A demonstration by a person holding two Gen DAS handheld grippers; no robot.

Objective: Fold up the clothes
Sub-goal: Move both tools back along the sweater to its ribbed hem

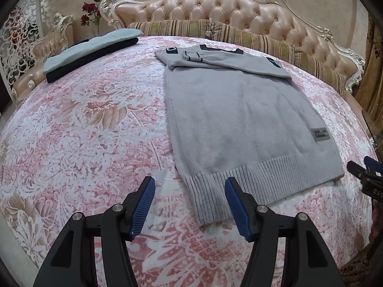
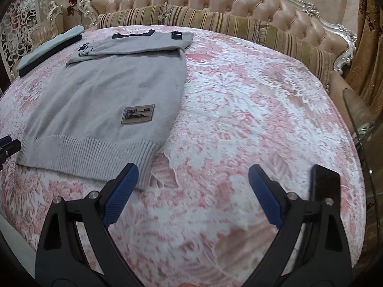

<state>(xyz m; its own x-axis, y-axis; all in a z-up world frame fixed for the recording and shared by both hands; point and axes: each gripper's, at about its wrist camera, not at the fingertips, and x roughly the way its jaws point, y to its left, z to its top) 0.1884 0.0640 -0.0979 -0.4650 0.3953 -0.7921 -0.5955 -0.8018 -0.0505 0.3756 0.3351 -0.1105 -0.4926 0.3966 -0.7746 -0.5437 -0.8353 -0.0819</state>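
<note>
Both claws are hanging spread over the bed (image 1: 79, 124), pinching nothing. I am holding my left claw (image 1: 190, 203) so that the near left corner of the sweater's ribbed hem (image 1: 215, 191) is lying between its blue pads (image 1: 143, 205), though neither pad is pressing on the knit. My right claw (image 2: 192, 195) is gaping above the bare pink bedspread, with the hem's right corner just beside its left pad at about ten o'clock from it.

The gray sweater (image 1: 234, 114) is lying flat at the middle of the bed, collar toward the headboard (image 1: 215, 7) at twelve o'clock, both sleeves already folded across the chest. A folded stack of clothes (image 1: 91, 50) is sitting well apart at ten o'clock, near the striped pillows (image 1: 263, 38).

I am judging that the sleeve folds are finished and the bottom-to-top fold is the step in hand. The next move is calling for each claw to settle on its own hem corner and close on the knit, my right one shifting leftward first. Then both corners should be rising together and travelling toward the collar, kept level so the body is doubling over without skewing.
</note>
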